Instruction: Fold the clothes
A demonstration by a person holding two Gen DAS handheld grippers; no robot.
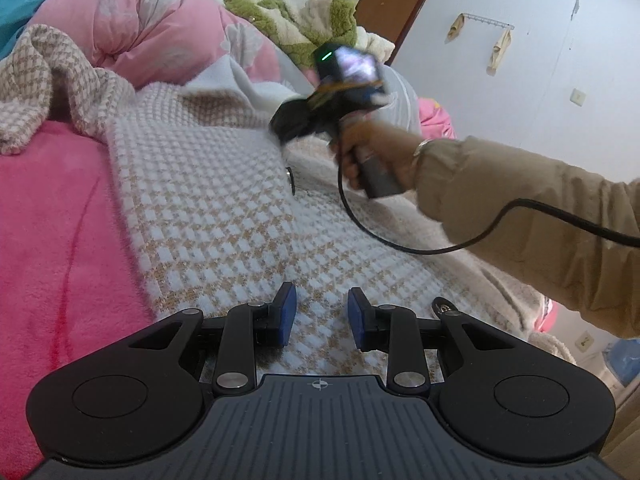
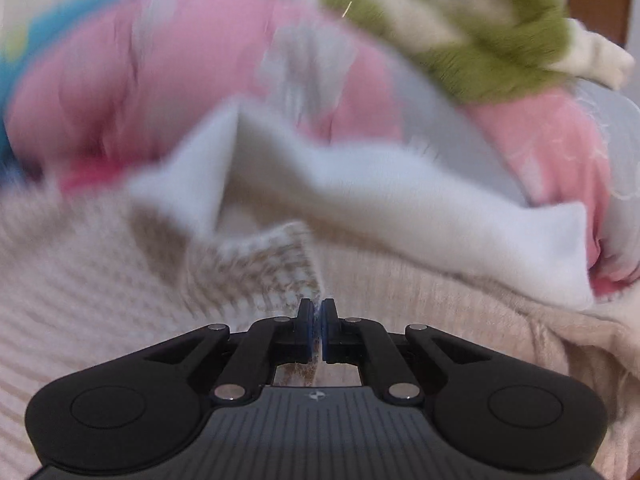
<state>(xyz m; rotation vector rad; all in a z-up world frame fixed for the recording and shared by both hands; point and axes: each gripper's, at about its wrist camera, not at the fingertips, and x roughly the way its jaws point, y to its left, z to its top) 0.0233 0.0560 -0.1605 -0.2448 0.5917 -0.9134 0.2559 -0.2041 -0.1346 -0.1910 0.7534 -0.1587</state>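
1. The left gripper point(image 1: 322, 316) is held partly open. A gap is seen between its two blue pads point(image 1: 287, 314), and nothing is clamped in that gap.
2. The left gripper is positioned low over the houndstooth garment point(image 1: 224, 216); the checked beige-and-white cloth is seen between and beneath the pads. Whether the pads touch the cloth cannot be told.
3. The right gripper point(image 2: 318, 330) is closed. Its two pads are brought together on an edge of the houndstooth garment point(image 2: 256, 272), and a thin strip of cloth is pinched between them.
4. In the left wrist view, the right gripper point(image 1: 288, 120) is seen blurred at the far end of the garment, held by one hand point(image 1: 372, 152) in a beige sleeve point(image 1: 520, 216). One black cable point(image 1: 440, 246) is seen hanging from it.
5. The garment is spread on a pink blanket point(image 1: 60, 240). One round button point(image 1: 291, 178) is counted near its middle. Its white collar point(image 2: 360, 184) is seen ahead of the right gripper.
6. One pink quilt point(image 1: 140, 40) and one green-and-cream fleece item point(image 1: 304, 20) are seen behind the garment.
7. One brown door point(image 1: 394, 4) is seen in the white wall point(image 1: 540, 80).
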